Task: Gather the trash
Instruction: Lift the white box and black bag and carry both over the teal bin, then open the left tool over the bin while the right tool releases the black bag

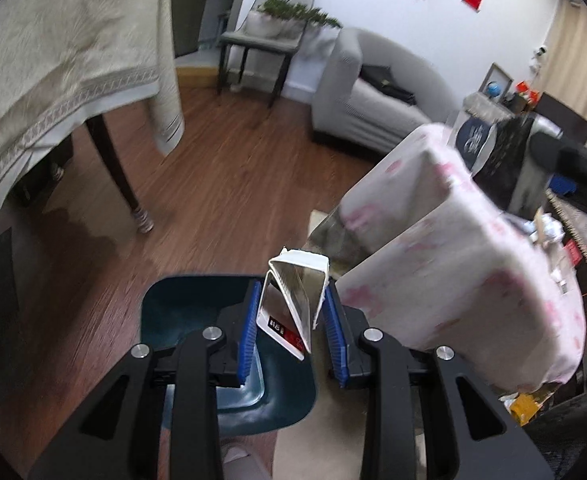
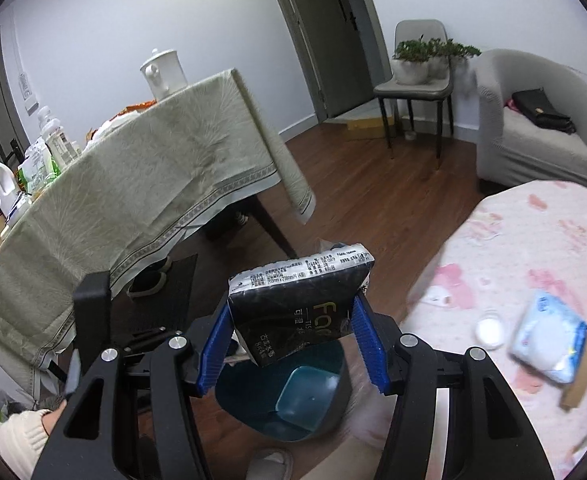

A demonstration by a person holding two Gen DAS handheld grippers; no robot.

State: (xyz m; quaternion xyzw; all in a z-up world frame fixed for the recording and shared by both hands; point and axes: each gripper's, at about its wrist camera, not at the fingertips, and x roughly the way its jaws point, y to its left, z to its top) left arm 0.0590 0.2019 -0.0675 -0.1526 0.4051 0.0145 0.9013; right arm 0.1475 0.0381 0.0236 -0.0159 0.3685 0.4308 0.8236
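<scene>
My left gripper (image 1: 291, 300) is shut on a crushed white carton (image 1: 293, 292) with a red and black label, and holds it above the dark teal bin (image 1: 173, 304) on the floor. My right gripper (image 2: 293, 316) is shut on a black tissue packet (image 2: 297, 304) with white print, which hangs over the same teal bin (image 2: 305, 396). In the left wrist view that black packet (image 1: 509, 160) and the right gripper's dark body show at the right, behind the corner of the pink-patterned cover (image 1: 453, 248).
A table under a pale green cloth (image 2: 133, 184) stands left, with bottles and a white jar on it. The low table under the pink-patterned cover (image 2: 513, 264) carries a blue tissue pack (image 2: 549, 336) and a white cup. A grey sofa (image 2: 533, 128) and a chair with plants (image 2: 421, 72) stand behind.
</scene>
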